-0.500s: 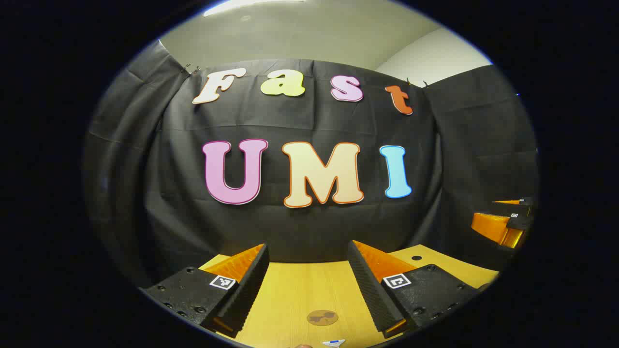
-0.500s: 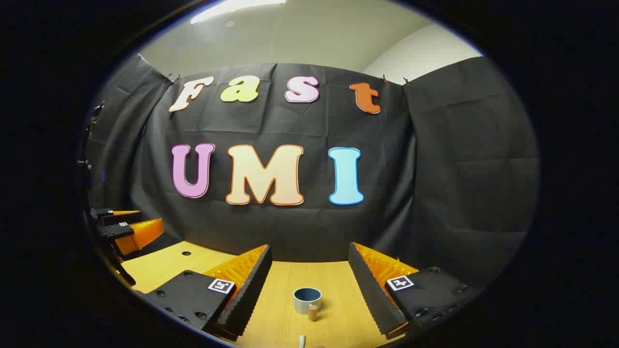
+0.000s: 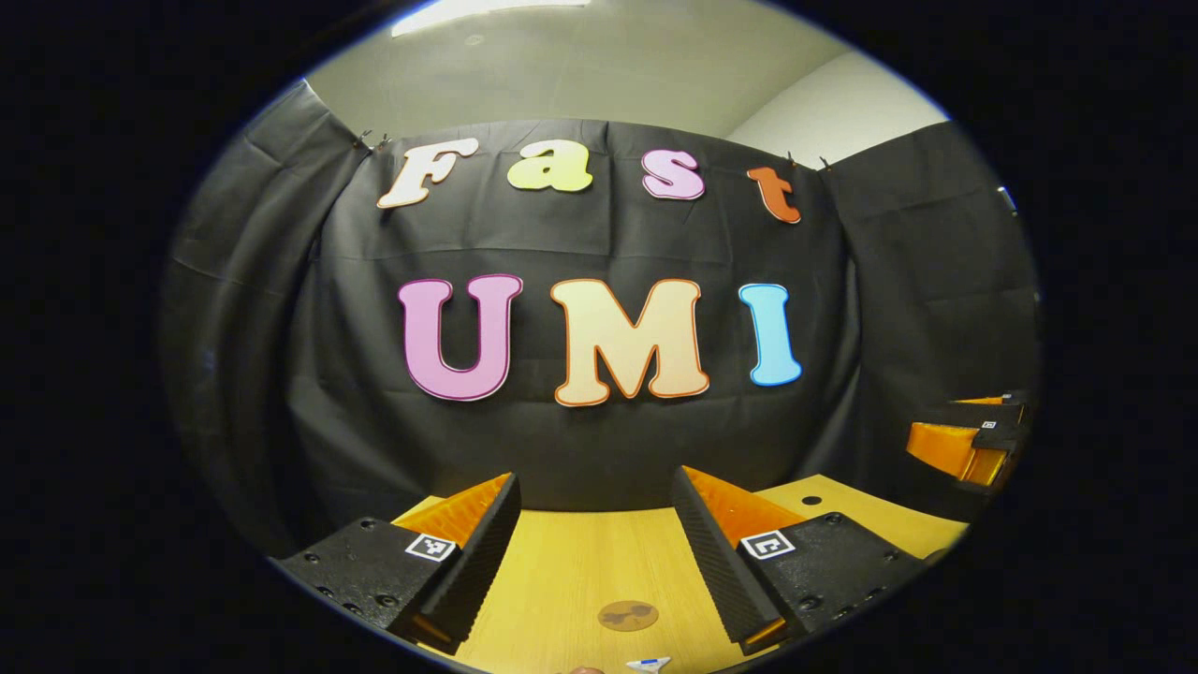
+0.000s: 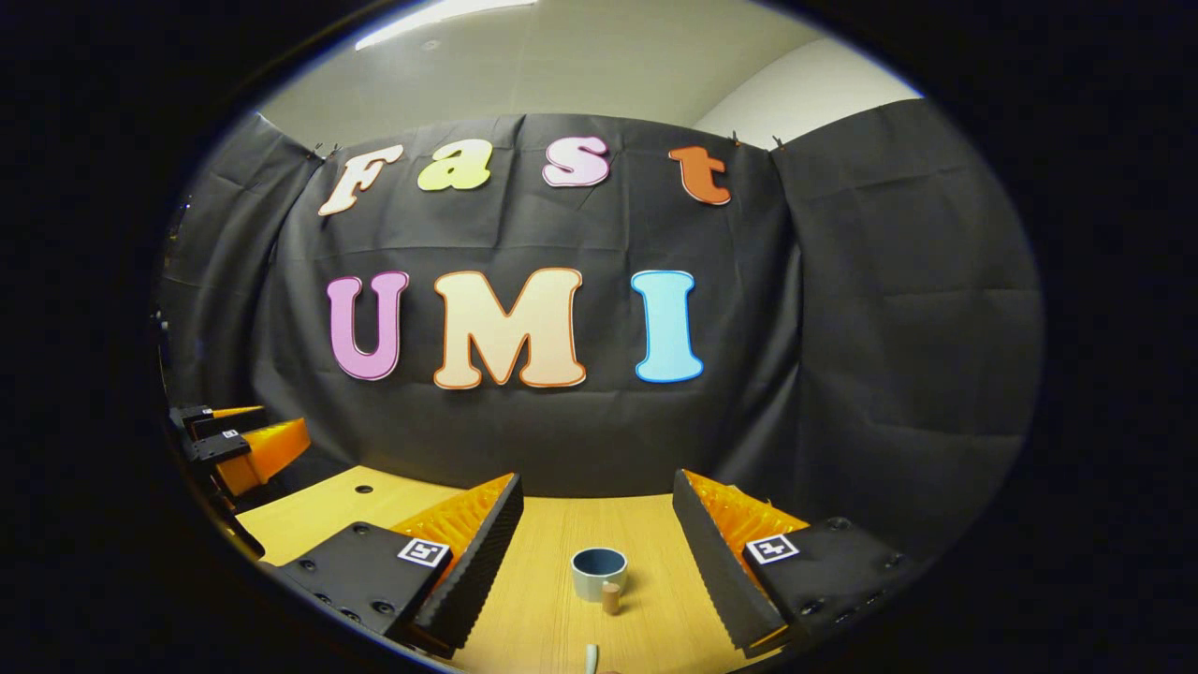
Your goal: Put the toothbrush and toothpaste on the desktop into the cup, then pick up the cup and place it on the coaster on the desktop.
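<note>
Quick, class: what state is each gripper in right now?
Left gripper: open, holding nothing.
Right gripper: open, holding nothing.

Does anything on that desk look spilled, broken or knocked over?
Nothing stands out. The cup stands upright on the wooden desk, with a small cork-like piece upright against its front. The coaster lies flat. Both the left gripper and right gripper are open, holding nothing.

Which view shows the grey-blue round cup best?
The right gripper view: the grey-blue round cup stands whole on the wooden desktop, ahead between that gripper's open fingers. The left gripper view faces the round brown coaster instead.
</note>
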### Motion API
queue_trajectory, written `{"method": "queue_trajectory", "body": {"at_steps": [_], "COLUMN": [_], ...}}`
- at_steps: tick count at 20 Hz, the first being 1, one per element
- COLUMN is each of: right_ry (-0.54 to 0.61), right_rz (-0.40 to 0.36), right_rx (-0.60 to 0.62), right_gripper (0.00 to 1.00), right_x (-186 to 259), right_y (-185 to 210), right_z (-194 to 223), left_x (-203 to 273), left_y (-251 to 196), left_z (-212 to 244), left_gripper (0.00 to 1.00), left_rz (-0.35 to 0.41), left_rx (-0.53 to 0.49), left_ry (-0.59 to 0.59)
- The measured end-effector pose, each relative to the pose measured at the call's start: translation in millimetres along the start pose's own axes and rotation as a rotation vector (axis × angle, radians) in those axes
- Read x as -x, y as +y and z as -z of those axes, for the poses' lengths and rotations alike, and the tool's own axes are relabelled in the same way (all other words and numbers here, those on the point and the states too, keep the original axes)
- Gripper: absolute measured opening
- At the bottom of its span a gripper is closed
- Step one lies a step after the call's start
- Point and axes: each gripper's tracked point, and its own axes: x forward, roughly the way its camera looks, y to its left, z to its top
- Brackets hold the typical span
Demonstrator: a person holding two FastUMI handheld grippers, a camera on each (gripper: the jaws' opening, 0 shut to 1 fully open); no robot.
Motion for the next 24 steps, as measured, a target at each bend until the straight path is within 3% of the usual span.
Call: {"method": "queue_trajectory", "body": {"at_steps": [6, 10, 17, 24], "right_ry": [0.033, 0.112, 0.412, 0.634], "right_rz": [-0.034, -0.061, -0.109, -0.147], "right_rx": [0.024, 0.032, 0.072, 0.115], "right_gripper": [0.99, 0.99, 1.00, 0.99], "right_x": [-0.1, -4.8, -13.7, -10.5], "right_y": [6.2, 11.5, 16.0, 13.9], "right_z": [12.4, 42.9, 144.5, 224.9], "left_x": [6.3, 13.9, 27.2, 30.4], "left_y": [7.6, 12.1, 23.7, 41.4], "left_z": [4.2, 3.2, 14.5, 30.8], "left_gripper": [0.94, 0.94, 0.94, 0.94], "left_rz": [-0.036, -0.058, -0.103, -0.163], "left_rx": [0.002, -0.025, -0.033, -0.029], "left_ry": [0.008, 0.010, 0.048, 0.093]}}
